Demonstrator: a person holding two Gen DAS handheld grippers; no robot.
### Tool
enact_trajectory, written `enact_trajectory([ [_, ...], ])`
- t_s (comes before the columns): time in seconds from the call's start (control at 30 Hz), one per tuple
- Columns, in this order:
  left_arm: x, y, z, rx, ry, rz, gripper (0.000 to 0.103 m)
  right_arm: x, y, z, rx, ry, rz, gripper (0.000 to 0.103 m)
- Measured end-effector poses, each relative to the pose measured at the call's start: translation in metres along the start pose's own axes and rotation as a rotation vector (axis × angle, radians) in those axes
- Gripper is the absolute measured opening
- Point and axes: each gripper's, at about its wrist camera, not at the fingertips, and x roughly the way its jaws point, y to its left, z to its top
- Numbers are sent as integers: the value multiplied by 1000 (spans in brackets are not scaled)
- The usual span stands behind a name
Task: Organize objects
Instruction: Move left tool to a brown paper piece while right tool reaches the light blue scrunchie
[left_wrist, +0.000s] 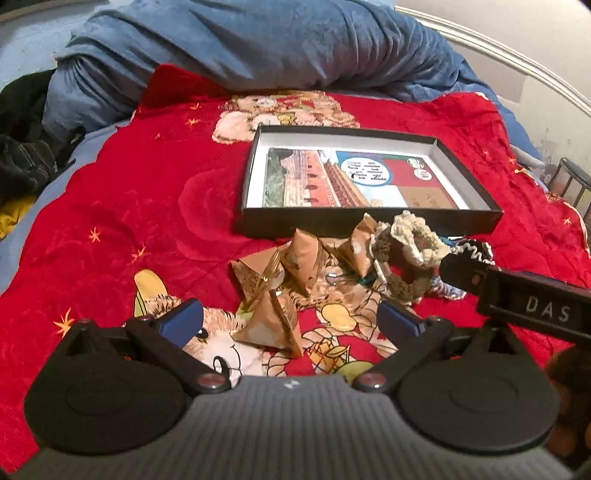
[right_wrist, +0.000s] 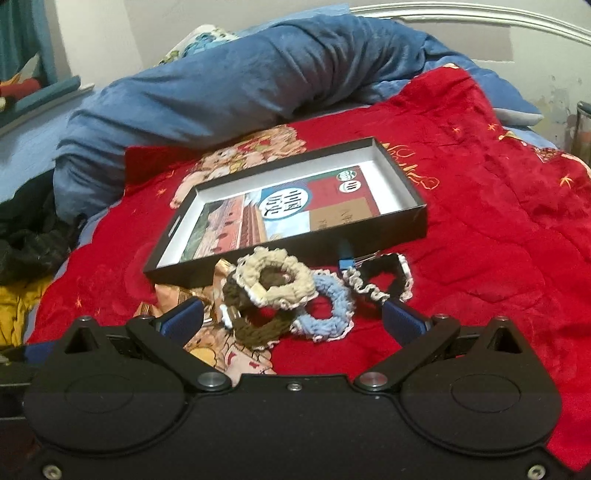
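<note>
Red cartoon-print blanket (left_wrist: 110, 206) covers the bed. Left gripper (left_wrist: 291, 321) gapes wide, empty, around a gold pyramid packet (left_wrist: 271, 325); more packets (left_wrist: 295, 266) lie beyond. Right gripper (right_wrist: 293, 319) is likewise wide and empty, over crocheted scrunchies (right_wrist: 273, 284). Behind both piles sits the shallow black box (right_wrist: 406, 221), a printed card (left_wrist: 354, 181) inside.

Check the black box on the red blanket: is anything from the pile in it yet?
Not yet. The black box lies open, holding only a printed card; the crocheted scrunchies and gold pyramid packets lie outside on the blanket.
</note>
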Motion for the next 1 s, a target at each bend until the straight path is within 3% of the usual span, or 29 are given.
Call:
enact_trajectory([
  [0.2, 13, 2, -3, 4, 15, 6, 103, 12, 1, -2, -5, 13, -20, 102],
  [0.37, 23, 2, -5, -1, 47, 35, 102, 22, 3, -1, 0, 28, 19, 95],
  [0.53, 30, 5, -5, -6, 61, 38, 94, 36, 11, -2, -24, 28, 34, 78],
  [0.77, 39, 5, -7, -11, 90, 11, 70, 42, -11, -2, 94, 31, -95, 70],
  [0.83, 44, 4, -8, -12, 112, 19, 65, 48, -18, -3, 113, 62, -138, 62],
  [0.9, 47, 5, -8, -16, 117, 32, 58, 52, -23, -4, 126, 80, -140, 59],
  [1.0, 48, 7, -8, -32, 119, 36, 55, 54, -27, -3, 145, 66, -117, 55],
])
